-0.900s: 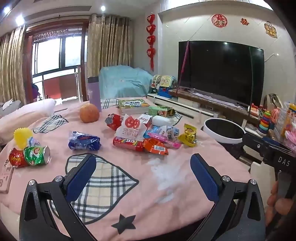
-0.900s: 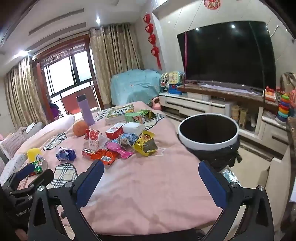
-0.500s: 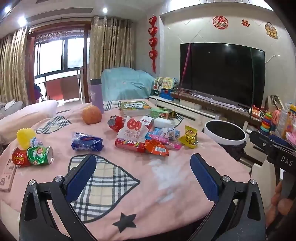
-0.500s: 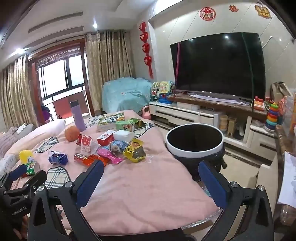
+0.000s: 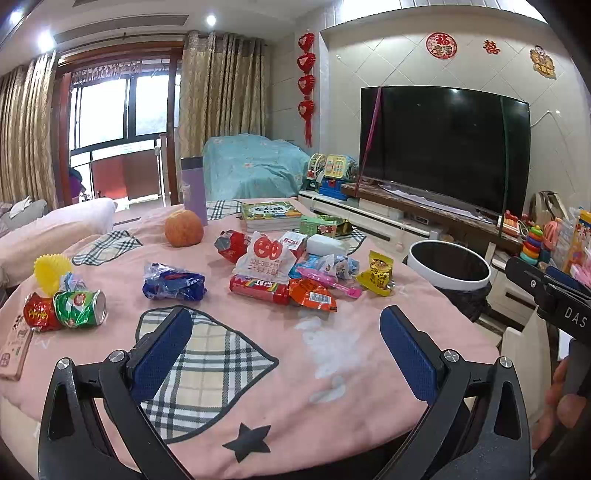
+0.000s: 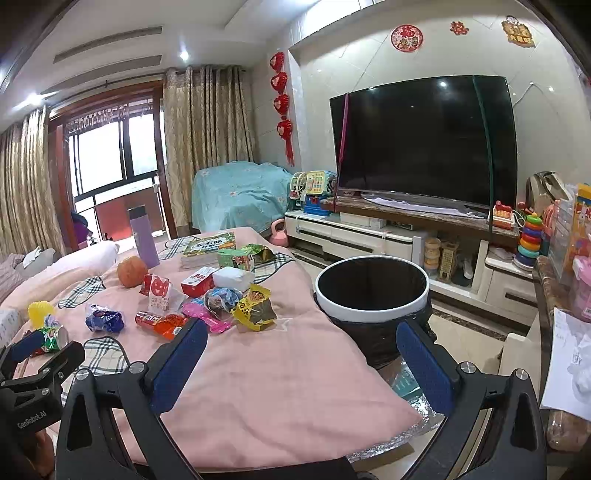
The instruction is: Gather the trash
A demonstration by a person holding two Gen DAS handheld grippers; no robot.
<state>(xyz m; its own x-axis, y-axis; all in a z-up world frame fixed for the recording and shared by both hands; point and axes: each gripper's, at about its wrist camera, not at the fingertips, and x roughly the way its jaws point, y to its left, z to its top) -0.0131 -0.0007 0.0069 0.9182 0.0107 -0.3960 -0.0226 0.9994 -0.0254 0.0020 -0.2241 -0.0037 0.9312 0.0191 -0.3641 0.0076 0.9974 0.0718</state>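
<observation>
I hold both jaws wide and empty above the pink-clothed desk (image 5: 332,369); crumpled snack wrappers (image 5: 312,293) lie mid-desk, near the white-rimmed black bin (image 6: 371,291), an easy drop.

I see a bright, sharp room: daylight floods through the window (image 5: 118,122), ceiling spotlights (image 5: 211,20) glare, the television (image 6: 424,140) reflects them, and fisheye bending darkens my corners.
</observation>
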